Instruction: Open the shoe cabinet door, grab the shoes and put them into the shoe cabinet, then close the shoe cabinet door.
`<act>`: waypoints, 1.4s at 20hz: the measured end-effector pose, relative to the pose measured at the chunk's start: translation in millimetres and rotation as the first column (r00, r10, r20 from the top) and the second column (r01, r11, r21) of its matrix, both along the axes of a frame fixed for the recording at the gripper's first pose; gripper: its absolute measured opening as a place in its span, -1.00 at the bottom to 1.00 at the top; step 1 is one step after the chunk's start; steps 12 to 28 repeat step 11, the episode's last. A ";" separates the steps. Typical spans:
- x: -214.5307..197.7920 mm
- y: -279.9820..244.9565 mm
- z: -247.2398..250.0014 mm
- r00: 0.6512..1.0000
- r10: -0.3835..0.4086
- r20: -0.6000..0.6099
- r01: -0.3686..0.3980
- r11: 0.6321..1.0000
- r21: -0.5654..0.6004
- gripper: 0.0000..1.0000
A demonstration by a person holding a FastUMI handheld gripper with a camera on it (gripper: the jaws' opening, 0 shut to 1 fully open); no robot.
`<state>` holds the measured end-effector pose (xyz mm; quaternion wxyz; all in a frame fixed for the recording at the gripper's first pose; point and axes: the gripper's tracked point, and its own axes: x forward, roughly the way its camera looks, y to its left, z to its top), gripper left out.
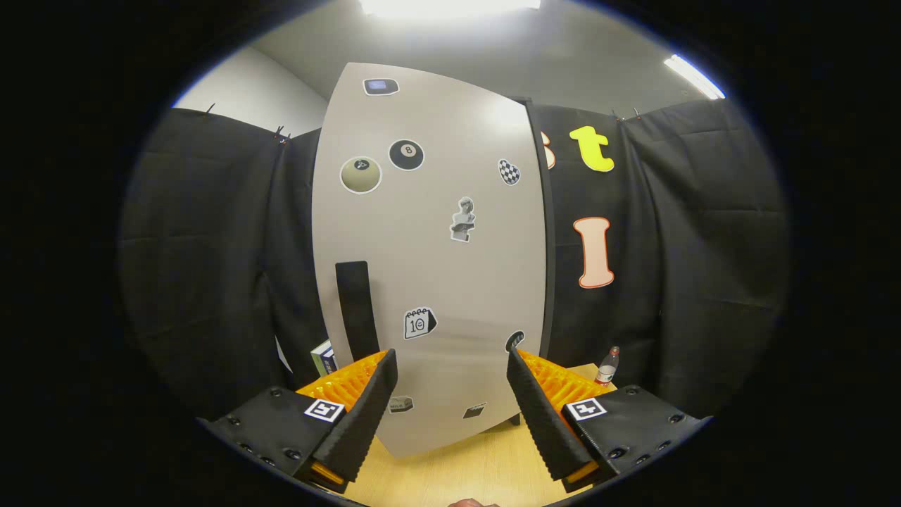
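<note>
The hand-held gripper (452, 366) has its fingers spread wide apart with nothing between them, pointing at the tall pale grey sticker-covered shoe cabinet door (429, 260), which stands just ahead of the fingertips on the light wooden tabletop (457, 472). A black vertical strip handle (357, 310) sits low on the door's left side, just above the left finger. A small clear plastic bottle with a red cap (607, 366) stands on the tabletop beyond the right finger, beside the cabinet, and a small box (324, 358) shows behind the left finger.
</note>
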<state>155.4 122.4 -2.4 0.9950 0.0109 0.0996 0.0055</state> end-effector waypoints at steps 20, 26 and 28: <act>13.1 24.6 7.9 0.996 0.030 0.080 -0.028 0.999 -0.027 0.97; 13.1 24.6 7.9 0.996 0.030 0.080 -0.028 0.999 -0.027 0.97; 13.1 24.6 7.9 0.996 0.030 0.080 -0.028 0.999 -0.027 0.97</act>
